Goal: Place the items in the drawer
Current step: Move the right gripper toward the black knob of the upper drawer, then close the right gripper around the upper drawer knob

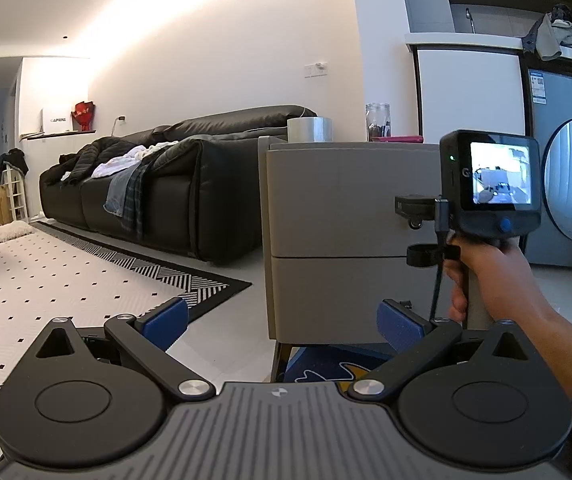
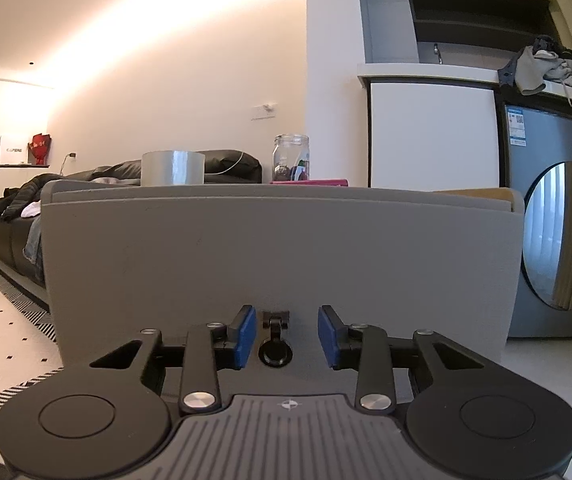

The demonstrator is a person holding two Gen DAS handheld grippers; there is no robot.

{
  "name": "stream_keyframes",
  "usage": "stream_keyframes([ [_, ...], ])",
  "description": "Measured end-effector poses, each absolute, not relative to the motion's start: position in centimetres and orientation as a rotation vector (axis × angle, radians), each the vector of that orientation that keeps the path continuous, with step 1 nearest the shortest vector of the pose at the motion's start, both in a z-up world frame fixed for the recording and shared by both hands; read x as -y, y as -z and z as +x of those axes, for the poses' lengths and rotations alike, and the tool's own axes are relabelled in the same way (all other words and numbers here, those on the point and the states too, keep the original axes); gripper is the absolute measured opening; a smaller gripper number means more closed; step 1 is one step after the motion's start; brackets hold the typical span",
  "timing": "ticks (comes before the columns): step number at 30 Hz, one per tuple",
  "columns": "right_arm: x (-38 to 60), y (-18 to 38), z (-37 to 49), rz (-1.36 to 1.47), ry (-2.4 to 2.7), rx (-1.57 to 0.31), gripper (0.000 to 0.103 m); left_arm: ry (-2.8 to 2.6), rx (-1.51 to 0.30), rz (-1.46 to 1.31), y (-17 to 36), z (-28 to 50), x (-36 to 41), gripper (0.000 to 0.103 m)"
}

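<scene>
A grey nightstand (image 1: 350, 280) with two drawers stands ahead. Its top drawer front (image 2: 278, 248) fills the right wrist view, and a wooden side edge shows at its right end. My right gripper (image 2: 289, 336) is open, its blue pads on either side of the drawer's black ring pull (image 2: 275, 350) without touching it. A hand holds that gripper (image 1: 414, 232) at the drawer front in the left wrist view. My left gripper (image 1: 282, 320) hangs open and empty, low before the nightstand's left corner. On top sit a tape roll (image 2: 173, 168), a glass jar (image 2: 291, 157) and a flat pink item (image 2: 310, 182).
A black sofa (image 1: 146, 200) strewn with clothes runs along the wall to the left. A black-and-white patterned rug (image 1: 66, 272) covers the floor there. A grey washing machine (image 2: 558, 240) stands right of the nightstand, beside a white cabinet (image 2: 430, 136). A blue mat (image 1: 318, 368) lies under the nightstand.
</scene>
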State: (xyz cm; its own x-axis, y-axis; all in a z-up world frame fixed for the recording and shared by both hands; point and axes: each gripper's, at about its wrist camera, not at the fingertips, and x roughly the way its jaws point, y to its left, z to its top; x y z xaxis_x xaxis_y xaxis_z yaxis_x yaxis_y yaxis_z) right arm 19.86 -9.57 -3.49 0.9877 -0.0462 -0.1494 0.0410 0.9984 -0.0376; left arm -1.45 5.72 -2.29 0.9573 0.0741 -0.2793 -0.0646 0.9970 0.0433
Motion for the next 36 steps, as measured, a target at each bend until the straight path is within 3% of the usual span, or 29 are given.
stream_keyframes([
  [6, 9.3, 3.7, 21.2, -0.034, 0.029, -0.186, 0.02, -0.062, -0.293, 0.035, 2.4, -1.3, -5.5, 0.103],
  [36, 9.2, 4.2, 20.1, -0.029, 0.039, -0.205, 0.016, -0.065, -0.297, 0.023, 2.2, -1.8, -5.6, 0.103],
])
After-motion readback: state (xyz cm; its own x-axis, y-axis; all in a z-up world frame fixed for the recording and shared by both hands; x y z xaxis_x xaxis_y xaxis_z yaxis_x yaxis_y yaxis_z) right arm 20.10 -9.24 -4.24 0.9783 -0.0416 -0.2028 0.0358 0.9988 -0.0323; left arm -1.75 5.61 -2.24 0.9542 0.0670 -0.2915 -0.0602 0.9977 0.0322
